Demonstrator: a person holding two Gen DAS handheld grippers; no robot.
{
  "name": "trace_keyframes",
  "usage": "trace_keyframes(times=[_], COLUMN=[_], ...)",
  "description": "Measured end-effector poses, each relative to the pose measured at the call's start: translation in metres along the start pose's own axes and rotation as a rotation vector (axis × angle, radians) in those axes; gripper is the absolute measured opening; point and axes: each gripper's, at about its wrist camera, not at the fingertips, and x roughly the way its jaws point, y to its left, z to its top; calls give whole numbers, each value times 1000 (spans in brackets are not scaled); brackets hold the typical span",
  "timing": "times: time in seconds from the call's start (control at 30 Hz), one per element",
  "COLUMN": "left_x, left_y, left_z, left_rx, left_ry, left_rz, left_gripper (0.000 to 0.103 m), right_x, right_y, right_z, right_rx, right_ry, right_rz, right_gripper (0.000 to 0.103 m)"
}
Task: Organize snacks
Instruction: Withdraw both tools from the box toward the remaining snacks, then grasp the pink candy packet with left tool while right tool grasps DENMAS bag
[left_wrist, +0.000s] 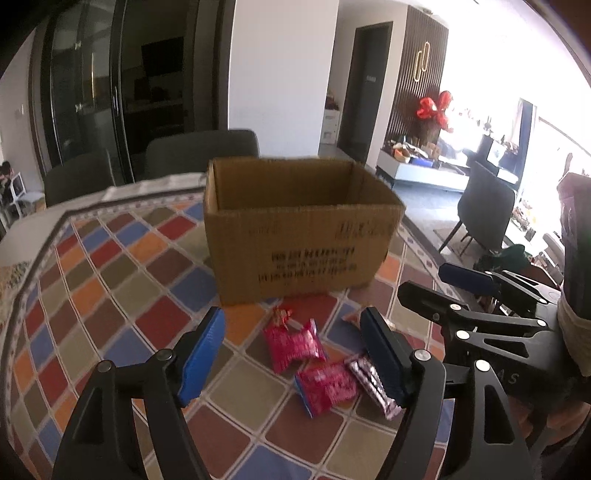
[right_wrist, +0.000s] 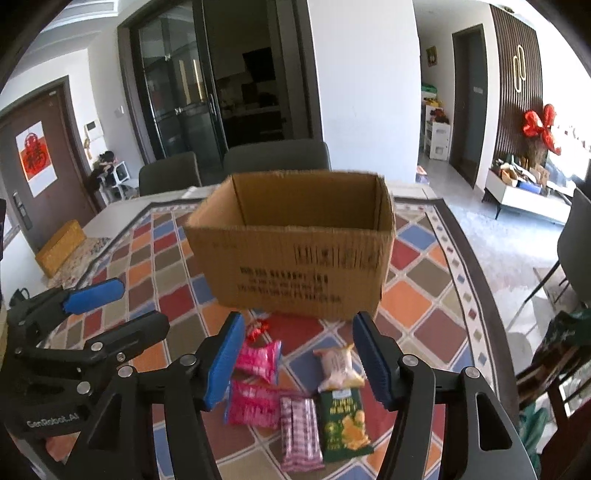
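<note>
An open, empty-looking cardboard box (left_wrist: 295, 229) (right_wrist: 295, 251) stands on the chequered tablecloth. In front of it lie loose snacks: two pink packs (left_wrist: 293, 345) (left_wrist: 327, 389), a striped pink pack (left_wrist: 373, 384) and a small red candy (left_wrist: 282, 315). The right wrist view also shows a green pack (right_wrist: 343, 424) and a pale pack (right_wrist: 338, 365). My left gripper (left_wrist: 291, 332) (right_wrist: 142, 304) hovers open over the pink packs, touching none. Beside it, my right gripper (right_wrist: 298, 325) (left_wrist: 439, 284) is open above the pale and green packs, holding nothing.
The patterned tablecloth (right_wrist: 424, 306) covers the table. Two grey chairs (right_wrist: 277, 155) (right_wrist: 170, 173) stand behind the box. A yellow box (right_wrist: 61, 247) sits at the table's far left edge. Another chair (left_wrist: 484, 214) stands on the floor to the right.
</note>
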Motion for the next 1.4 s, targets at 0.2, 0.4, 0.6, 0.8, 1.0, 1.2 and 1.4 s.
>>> trace_keyframes(times=[0.2,0.4,0.6,0.8,1.0,1.2,1.4], left_x=[17,41,73,101,124,139,152], left_y=[-2,-2,4,8,14,16,16], left_z=[-18,-29,-38,-40,-39,-38,-38], left_rx=[7,32,20,8,-28,-43,-54], left_ry=[46,98,163,211,250,270,298], left_rz=[-11,-31,-45,-62,-79,-92,-86], left_gripper=[75,75,75,75,74,71,60], right_x=[12,30,55,79,99,113,121], right_y=[-6,-12,-20,-26,-31,-34,-36], right_z=[-22,-40,-48,-52,-51,-49,-49], right_rx=[23,37,56,61,49,43,38], right_ry=[56,121,187,239,272,291,301], right_rz=[1,-16,-32,-45,-52,-58,-55], right_gripper=[61,61,61,61,61,61,56])
